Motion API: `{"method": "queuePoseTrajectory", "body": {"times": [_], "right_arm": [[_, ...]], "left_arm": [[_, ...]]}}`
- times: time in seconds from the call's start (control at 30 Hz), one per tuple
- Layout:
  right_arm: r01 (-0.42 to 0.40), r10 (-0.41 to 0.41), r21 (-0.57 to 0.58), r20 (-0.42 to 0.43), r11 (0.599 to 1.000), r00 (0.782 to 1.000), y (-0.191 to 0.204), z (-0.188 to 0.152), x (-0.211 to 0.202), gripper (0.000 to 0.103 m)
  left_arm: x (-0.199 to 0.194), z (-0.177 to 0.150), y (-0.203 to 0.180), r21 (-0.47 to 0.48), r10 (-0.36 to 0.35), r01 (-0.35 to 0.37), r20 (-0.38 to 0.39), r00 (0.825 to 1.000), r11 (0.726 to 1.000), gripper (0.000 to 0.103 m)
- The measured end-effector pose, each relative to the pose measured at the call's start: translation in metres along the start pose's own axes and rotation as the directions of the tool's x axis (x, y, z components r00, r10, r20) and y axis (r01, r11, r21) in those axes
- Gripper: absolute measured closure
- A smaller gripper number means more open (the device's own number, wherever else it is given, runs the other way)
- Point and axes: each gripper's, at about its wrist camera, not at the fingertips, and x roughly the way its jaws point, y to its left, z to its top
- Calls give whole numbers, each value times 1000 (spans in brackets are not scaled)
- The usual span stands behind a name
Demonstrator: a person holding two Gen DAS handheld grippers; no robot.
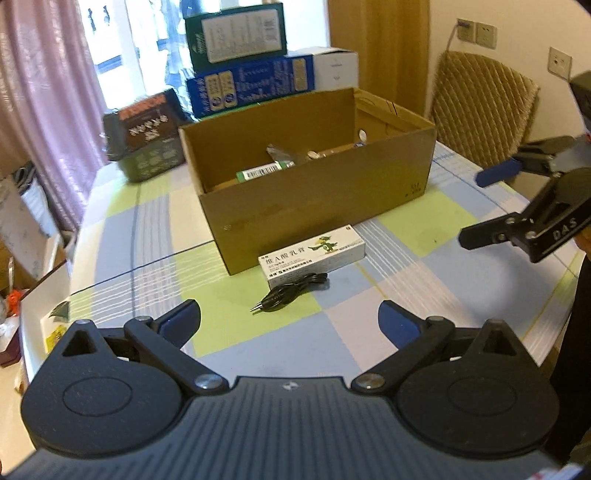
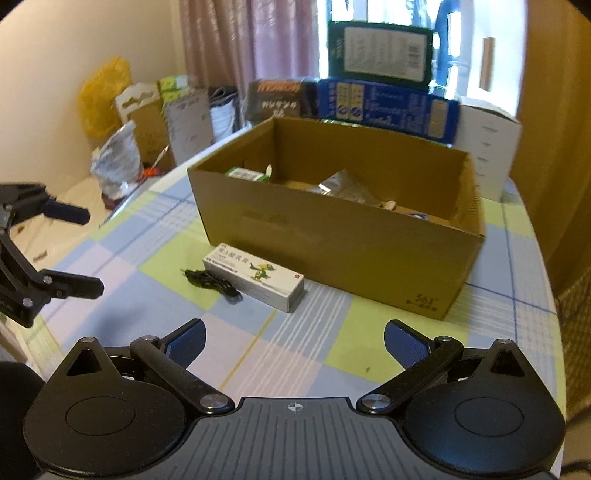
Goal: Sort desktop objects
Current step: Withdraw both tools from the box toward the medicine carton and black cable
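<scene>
A checked cloth point(image 1: 399, 229) in pale green, blue and lilac squares covers the bench. At its far edge stands a stack of 2 cartons: a green carton point(image 1: 236, 35) on a blue carton point(image 1: 251, 86), with a white carton point(image 1: 336, 68) just beside the blue one and a dark carton point(image 1: 147, 129) lower down nearer the pink curtain point(image 1: 44, 92). A woven chair back point(image 1: 480, 103) stands beyond the bench, below wall sockets point(image 1: 476, 31). Off the bench's other side sit a yellow bag point(image 2: 103, 96) and a crumpled silver bag point(image 2: 118, 162).
</scene>
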Motion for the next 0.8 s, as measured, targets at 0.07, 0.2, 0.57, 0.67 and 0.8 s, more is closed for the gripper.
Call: {"method": "queuePoseTrajectory", "body": {"times": [0.07,0.2,0.57,0.67,0.8], "right_arm": [[-11,10,-22,-15,1000,1000,-3,2,14,3],[-33,31,-65,-34,997,999,-5,7,41,4],[-89,79,-168,-67,982,995,-9,13,104,21],[-100,87,-186,-79,977,993,-8,16,120,25],[-119,101,-224,-89,967,991,-5,21,136,30]], "left_arm": [[14,-1,5,16,-20,21,-18,1000,1000,3],[41,-3,14,5,-57,57,-74,996,998,9],[87,-5,30,15,-85,87,-82,993,996,9],[96,-6,33,15,-87,89,-93,992,996,9],[106,-8,37,14,-96,98,-106,990,995,9]]}}
